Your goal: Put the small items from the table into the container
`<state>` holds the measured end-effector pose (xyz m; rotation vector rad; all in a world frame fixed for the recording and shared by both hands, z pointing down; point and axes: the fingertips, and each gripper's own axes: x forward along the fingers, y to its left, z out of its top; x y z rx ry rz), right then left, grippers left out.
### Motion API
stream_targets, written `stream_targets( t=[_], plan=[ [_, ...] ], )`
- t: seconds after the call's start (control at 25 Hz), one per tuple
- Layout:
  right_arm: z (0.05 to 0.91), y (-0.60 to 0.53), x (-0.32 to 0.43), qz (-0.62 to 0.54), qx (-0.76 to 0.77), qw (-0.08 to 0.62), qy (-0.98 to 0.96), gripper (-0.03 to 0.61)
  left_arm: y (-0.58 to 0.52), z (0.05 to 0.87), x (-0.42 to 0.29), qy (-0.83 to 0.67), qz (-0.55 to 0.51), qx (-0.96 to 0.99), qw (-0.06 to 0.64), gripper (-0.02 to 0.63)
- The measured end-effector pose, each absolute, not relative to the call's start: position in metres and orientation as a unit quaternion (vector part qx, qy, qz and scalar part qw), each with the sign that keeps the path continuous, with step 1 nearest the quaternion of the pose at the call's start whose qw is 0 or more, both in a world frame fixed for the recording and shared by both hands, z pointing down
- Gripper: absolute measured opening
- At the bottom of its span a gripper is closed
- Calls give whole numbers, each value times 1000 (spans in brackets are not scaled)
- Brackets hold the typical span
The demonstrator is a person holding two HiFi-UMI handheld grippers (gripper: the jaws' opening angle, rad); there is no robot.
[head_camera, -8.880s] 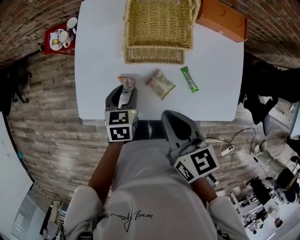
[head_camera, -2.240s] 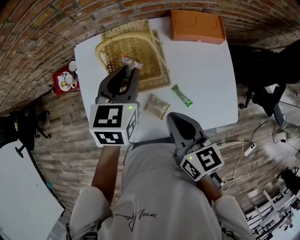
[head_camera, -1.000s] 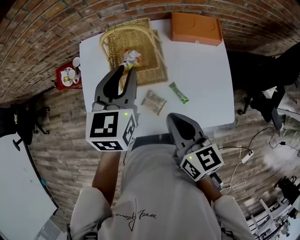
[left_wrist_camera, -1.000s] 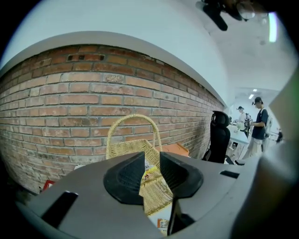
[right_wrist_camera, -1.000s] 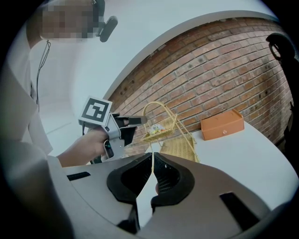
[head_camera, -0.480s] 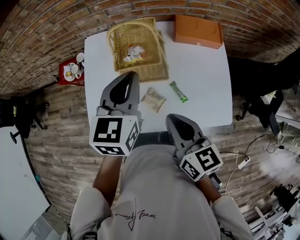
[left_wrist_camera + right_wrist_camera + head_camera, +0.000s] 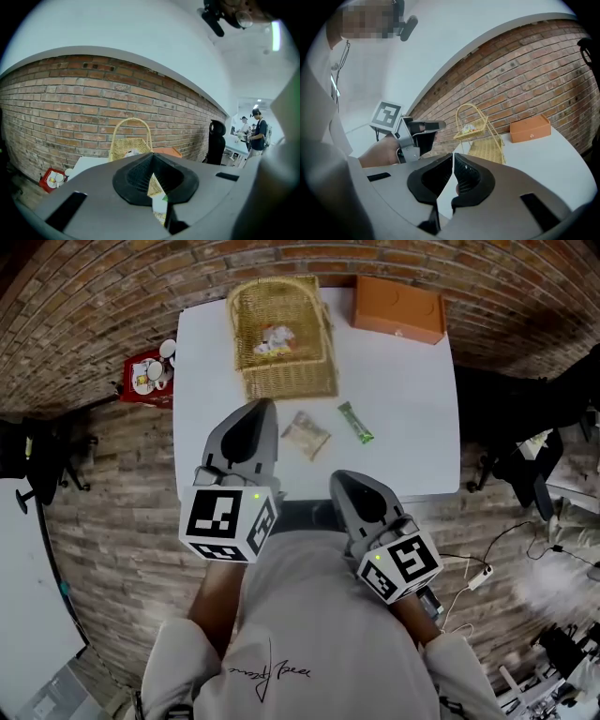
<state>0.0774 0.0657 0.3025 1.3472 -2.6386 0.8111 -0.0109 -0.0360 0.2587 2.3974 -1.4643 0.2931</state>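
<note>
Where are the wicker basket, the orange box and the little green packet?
wicker basket (image 7: 289, 381), head view, on its woven front part.
orange box (image 7: 398, 308), head view, middle of its top.
green packet (image 7: 355, 423), head view, middle of the wrapper.

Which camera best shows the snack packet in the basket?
The head view looks down on the snack packet in the basket. The right gripper view shows it small, side-on; the left gripper view, only a pale bit above the rim.

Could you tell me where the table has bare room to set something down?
Widest: the table's right side, between the orange box and the near edge, right of the green bar. A narrow strip runs left of the basket. Crowded: before the basket, where packet and bar lie.
</note>
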Motion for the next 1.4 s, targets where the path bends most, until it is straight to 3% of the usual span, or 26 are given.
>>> stream_targets(
  t=[0.88, 1.4],
  plan=[
    [296, 96, 80, 243, 418, 46, -874, 23, 10, 262, -15, -528, 77, 827, 178, 9],
    [327, 49, 75, 212, 437, 125, -865, 23, 7, 289, -24, -492, 76, 842, 206, 9]
  ],
)
